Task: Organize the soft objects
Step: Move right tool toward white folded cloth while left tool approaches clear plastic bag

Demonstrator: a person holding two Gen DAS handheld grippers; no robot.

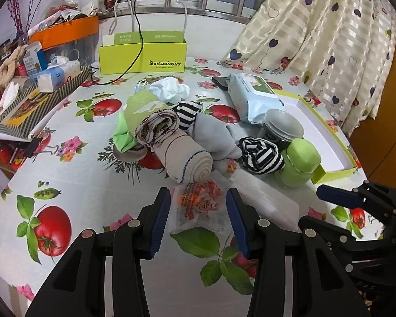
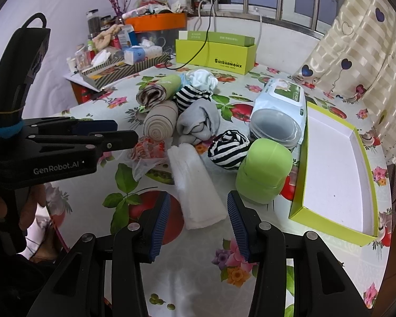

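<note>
A heap of rolled soft things lies mid-table: a beige roll (image 1: 182, 153), a green-edged roll (image 1: 142, 105), a grey sock (image 2: 198, 124), two black-and-white striped balls (image 1: 261, 155) (image 1: 187, 113) and a white sock (image 1: 171, 87). My left gripper (image 1: 198, 198) is open, low over a crinkled plastic packet with orange print (image 1: 198, 206) that lies between and just past its fingertips. My right gripper (image 2: 198, 200) is open too. The near end of a folded white towel (image 2: 198, 185) sits between its fingers, untouched by the pads. An empty lime-green tray (image 2: 330, 227) lies to the right.
A green bottle (image 2: 264, 174), a clear lidded jar (image 2: 274, 129) and a wipes pack (image 2: 279, 97) crowd the tray's left side. A lime box (image 1: 142, 58) with a black cable stands at the back. Cluttered boxes (image 1: 39, 97) fill the back left, and a curtain (image 1: 330, 39) hangs at the right.
</note>
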